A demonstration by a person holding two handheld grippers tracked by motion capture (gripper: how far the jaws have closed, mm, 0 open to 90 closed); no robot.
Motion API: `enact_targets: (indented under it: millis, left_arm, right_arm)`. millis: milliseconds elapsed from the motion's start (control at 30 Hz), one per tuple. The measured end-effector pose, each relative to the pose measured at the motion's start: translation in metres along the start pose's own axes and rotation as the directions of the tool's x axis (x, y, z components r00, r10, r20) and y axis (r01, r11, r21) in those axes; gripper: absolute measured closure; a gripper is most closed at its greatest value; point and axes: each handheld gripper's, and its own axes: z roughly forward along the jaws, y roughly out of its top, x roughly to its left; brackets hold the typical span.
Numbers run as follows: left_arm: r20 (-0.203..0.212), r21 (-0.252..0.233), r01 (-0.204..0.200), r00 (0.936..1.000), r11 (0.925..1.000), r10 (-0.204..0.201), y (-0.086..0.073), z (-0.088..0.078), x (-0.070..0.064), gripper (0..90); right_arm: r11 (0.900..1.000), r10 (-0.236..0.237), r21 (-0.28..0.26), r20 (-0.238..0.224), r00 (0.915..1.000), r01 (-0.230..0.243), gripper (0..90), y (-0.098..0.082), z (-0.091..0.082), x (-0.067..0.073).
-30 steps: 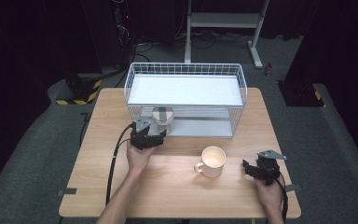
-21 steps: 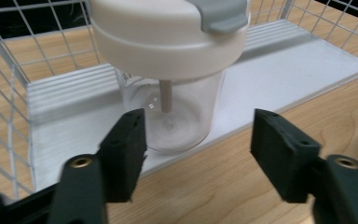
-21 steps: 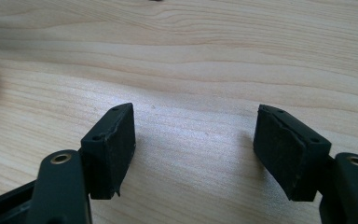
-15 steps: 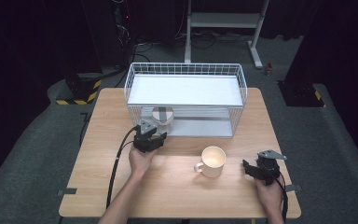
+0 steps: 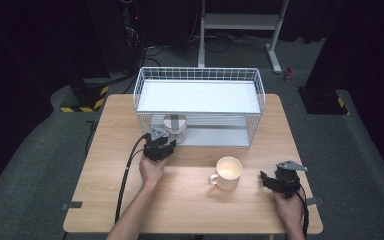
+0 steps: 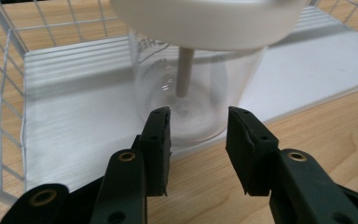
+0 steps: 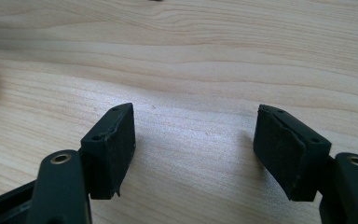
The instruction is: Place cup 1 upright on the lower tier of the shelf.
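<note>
Two handheld grippers were on the light wooden table (image 5: pixel 110 200), one per hand.

Left gripper (image 6: pixel 198 119): jaws had just been closing. In the left gripper view the base of the clear round glass jar (image 6: pixel 200 100) sat between the two black pads and filled the gap, so it read as clamped on the jar, low down near the bottom. In the high view this gripper sat at the front left corner of the white two-tier wire rack (image 5: pixel 145 95), with the hand behind it and a black cable (image 5: pixel 125 185) trailing back to the near table edge.

Jar location: upright on the white ribbed lower shelf (image 6: pixel 74 130) of the rack, right at the shelf's front edge, towards its left end. It had a wide white lid (image 6: pixel 205 18) on top and a pale stick (image 6: pixel 185 70) hanging down inside from the lid. There was lettering on the glass, too small to read.

Right gripper (image 7: pixel 193 121): jaws were apart with nothing between them, just bare wood grain under the pads. In the high view it was near the right front corner of the table, well apart from the rack and the jar.

A cream ceramic mug (image 5: pixel 228 172) stood upright on the table between the two hands, nearer the right gripper, with its handle pointing to the left of the high view. Neither gripper touched it.

The upper shelf of the rack was a flat white panel. The jar sat below its front edge.
</note>
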Motion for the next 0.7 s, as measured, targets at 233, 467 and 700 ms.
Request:
enact_targets:
  millis: [233, 467, 700]
  left_arm:
    - [-0.015, -0.001, -0.005, 0.9999, 1.0, 0.005, 0.005, 0.006, -0.003, 60.5]
    - [-0.03, -0.006, 0.006, 0.9995, 1.0, -0.006, 0.016, 0.014, -0.007, 60.5]
    - [-0.043, -0.006, 0.012, 0.999, 0.9999, -0.012, 0.021, 0.021, -0.007, 60.1]
  right_arm:
    - [1.0, 0.0, 0.0, 0.0, 1.0, 0.0, 29.3, 0.0, 0.0, 0.0]
    - [1.0, 0.0, 0.0, 0.0, 1.0, 0.0, 29.4, 0.0, 0.0, 0.0]
    - [1.0, 0.0, 0.0, 0.0, 1.0, 0.0, 29.3, 0.0, 0.0, 0.0]
